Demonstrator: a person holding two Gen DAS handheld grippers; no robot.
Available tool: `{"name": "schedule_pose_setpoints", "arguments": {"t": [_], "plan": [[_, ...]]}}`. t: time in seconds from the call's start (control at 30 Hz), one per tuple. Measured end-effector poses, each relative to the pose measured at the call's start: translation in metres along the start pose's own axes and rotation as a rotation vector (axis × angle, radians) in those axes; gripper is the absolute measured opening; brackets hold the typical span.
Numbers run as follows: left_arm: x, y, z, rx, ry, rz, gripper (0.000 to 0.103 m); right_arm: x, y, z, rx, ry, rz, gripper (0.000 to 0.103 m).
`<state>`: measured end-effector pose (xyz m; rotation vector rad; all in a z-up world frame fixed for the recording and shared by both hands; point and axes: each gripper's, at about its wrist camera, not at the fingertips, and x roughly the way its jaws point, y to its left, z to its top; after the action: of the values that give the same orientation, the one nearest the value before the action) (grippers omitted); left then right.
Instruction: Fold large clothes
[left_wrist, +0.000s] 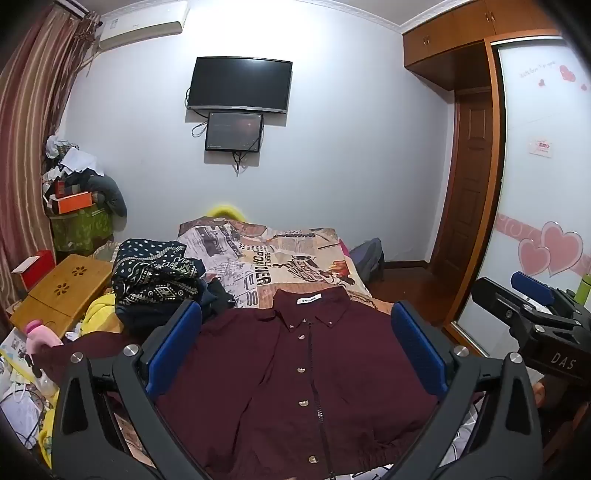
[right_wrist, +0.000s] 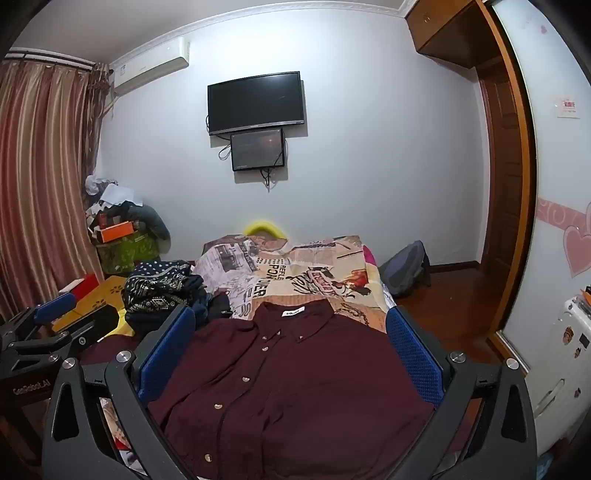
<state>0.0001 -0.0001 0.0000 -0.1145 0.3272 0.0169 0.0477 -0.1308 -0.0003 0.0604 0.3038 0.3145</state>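
A maroon shirt (left_wrist: 295, 373) is laid flat, buttoned, on the bed (left_wrist: 295, 258), collar toward the far edge. Both the left gripper (left_wrist: 295, 347) and right gripper (right_wrist: 291, 354) are held above it, fingers wide apart and empty.

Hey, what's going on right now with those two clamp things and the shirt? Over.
Left hand-held gripper open, empty. Right hand-held gripper open, empty. Maroon shirt flat on bed, buttoned, unfolded. Patterned clothes pile beside its left shoulder.

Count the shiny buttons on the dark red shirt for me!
7 round metallic buttons show on the maroon button-up shirt: one on each collar tip, five down the front placket. More may be hidden below the frame.
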Motion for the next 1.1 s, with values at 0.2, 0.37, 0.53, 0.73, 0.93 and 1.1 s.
{"name": "schedule_pose_setpoints", "arguments": {"t": [0.2,0.37,0.53,0.73,0.93,1.1], "plan": [[-0.001,0.001,0.000,-0.005,-0.002,0.003,0.103,0.001,0.001,0.000,-0.002,0.003,0.000,0.103],[-0.001,0.002,-0.004,-0.010,-0.004,0.006,0.103,0.002,0.000,0.001,-0.001,0.006,-0.004,0.103],[0.007,0.008,-0.004,-0.011,0.009,0.010,0.103,0.001,0.001,-0.004,0.000,0.007,-0.005,0.103],[0.009,0.010,-0.005,-0.010,0.009,0.009,0.103,0.004,0.003,-0.004,-0.001,0.015,-0.004,0.103],[0.009,0.008,-0.005,-0.005,0.006,0.015,0.103,0.004,0.003,-0.004,0.002,0.017,-0.003,0.102],[0.010,0.008,-0.006,-0.007,0.006,0.017,0.103,0.004,0.002,-0.003,0.003,0.017,-0.003,0.103]]}}
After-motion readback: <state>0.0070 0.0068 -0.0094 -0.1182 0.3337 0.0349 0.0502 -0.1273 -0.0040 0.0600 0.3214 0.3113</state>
